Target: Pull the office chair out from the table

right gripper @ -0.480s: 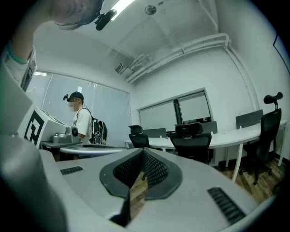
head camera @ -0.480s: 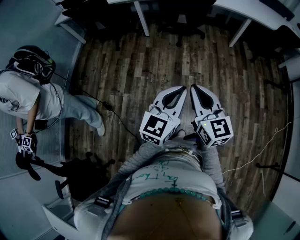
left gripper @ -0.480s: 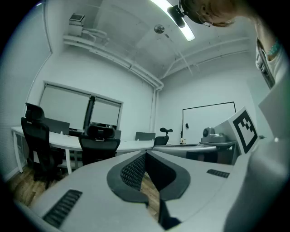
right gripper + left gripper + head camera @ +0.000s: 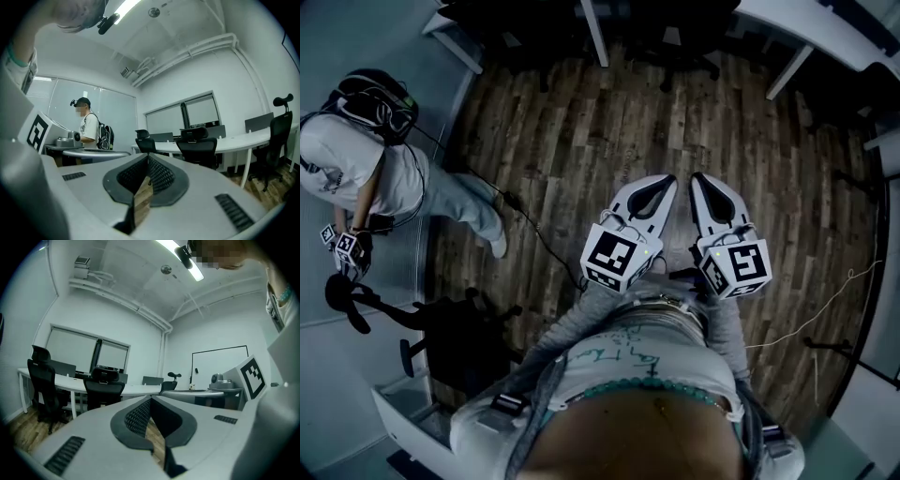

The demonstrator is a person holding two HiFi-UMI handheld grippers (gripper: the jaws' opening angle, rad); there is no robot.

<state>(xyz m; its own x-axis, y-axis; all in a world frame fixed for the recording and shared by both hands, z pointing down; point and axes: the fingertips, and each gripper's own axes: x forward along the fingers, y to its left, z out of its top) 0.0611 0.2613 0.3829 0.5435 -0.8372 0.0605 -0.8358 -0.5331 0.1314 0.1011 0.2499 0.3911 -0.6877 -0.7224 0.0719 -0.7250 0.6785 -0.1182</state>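
my left gripper and right gripper show fingers pressed together, empty; office chair at twelve o'clock against the worktop.

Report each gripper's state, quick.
Left gripper: jaws closed, holding nothing.
Right gripper: jaws closed, holding nothing.

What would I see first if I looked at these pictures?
The left tool and right tool, white and shut, point side by side over the wooden floor. A person with a backpack stands at the left; black chairs sit at the white table ahead.
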